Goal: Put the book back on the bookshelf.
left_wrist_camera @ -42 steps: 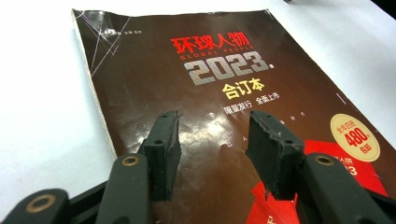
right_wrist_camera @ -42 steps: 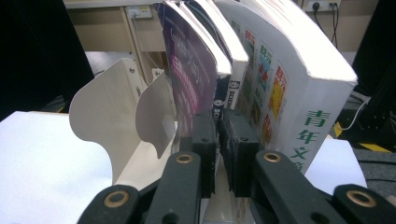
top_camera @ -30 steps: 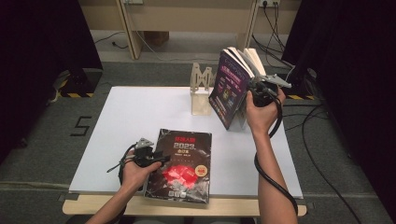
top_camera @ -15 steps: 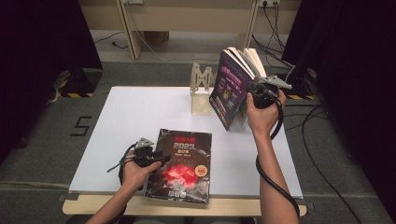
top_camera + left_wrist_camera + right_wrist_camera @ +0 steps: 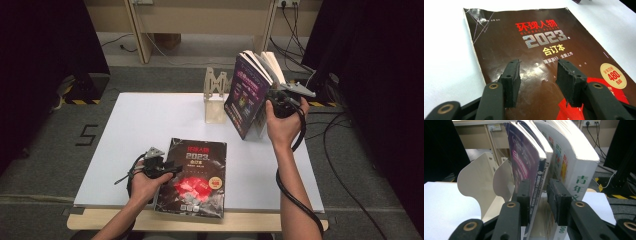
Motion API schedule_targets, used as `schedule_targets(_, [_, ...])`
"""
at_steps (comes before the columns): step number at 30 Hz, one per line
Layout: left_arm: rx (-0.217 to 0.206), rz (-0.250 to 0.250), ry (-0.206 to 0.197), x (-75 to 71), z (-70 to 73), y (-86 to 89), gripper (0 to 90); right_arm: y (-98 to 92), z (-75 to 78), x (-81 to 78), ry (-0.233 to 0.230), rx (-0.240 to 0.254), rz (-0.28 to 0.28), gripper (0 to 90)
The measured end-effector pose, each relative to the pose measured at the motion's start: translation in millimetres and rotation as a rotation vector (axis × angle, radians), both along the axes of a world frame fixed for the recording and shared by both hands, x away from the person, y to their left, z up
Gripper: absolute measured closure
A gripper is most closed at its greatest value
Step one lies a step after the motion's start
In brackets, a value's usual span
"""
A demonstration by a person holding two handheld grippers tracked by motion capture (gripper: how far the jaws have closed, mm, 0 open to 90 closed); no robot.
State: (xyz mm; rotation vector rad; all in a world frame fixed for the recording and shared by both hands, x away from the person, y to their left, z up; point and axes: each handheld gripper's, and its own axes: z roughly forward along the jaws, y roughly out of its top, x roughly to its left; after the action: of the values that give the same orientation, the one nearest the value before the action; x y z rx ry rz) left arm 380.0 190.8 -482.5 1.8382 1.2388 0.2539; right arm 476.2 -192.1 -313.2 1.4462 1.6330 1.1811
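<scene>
The right gripper (image 5: 276,104), held up at the far right of the white table (image 5: 135,130), has its two black jaws straddling the spine of a tall purple-covered paperback (image 5: 525,167); they have just been opening, and in the right gripper view the left pad lies against the purple cover while the right pad stands a little off the spine, so the book sits between loosened jaws rather than pinched. That book stands on end, tilted, leaning with a thick white-spined volume bearing green characters (image 5: 576,170) just beside it on the far side. Next to the pair, toward the table's middle, stands a pale wooden bookend with curved uprights (image 5: 216,95), touching or nearly touching the purple cover. The left gripper (image 5: 172,168), near the table's front edge, rests low over a dark glossy magazine with red characters and a silver "2023" on its cover (image 5: 541,42), which lies flat and face up at the front centre. Its jaws are spread, with nothing between them, the tips hovering over or resting on the magazine's lower cover; contact cannot be told.
</scene>
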Motion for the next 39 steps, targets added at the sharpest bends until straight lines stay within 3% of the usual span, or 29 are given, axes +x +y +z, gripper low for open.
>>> schedule_targets(22, [0.001, 0.023, -0.005, 1.2, 1.9, 3.6, 51.5, -1.2, -6.7, -15.3, 0.029, 0.008, 0.023, 67.2])
schedule_targets(39, [0.006, 0.063, 0.014, 4.7, -0.2, 9.5, 51.5, -1.4, -44.7, -37.6, 0.152, 0.009, 0.056, 62.8])
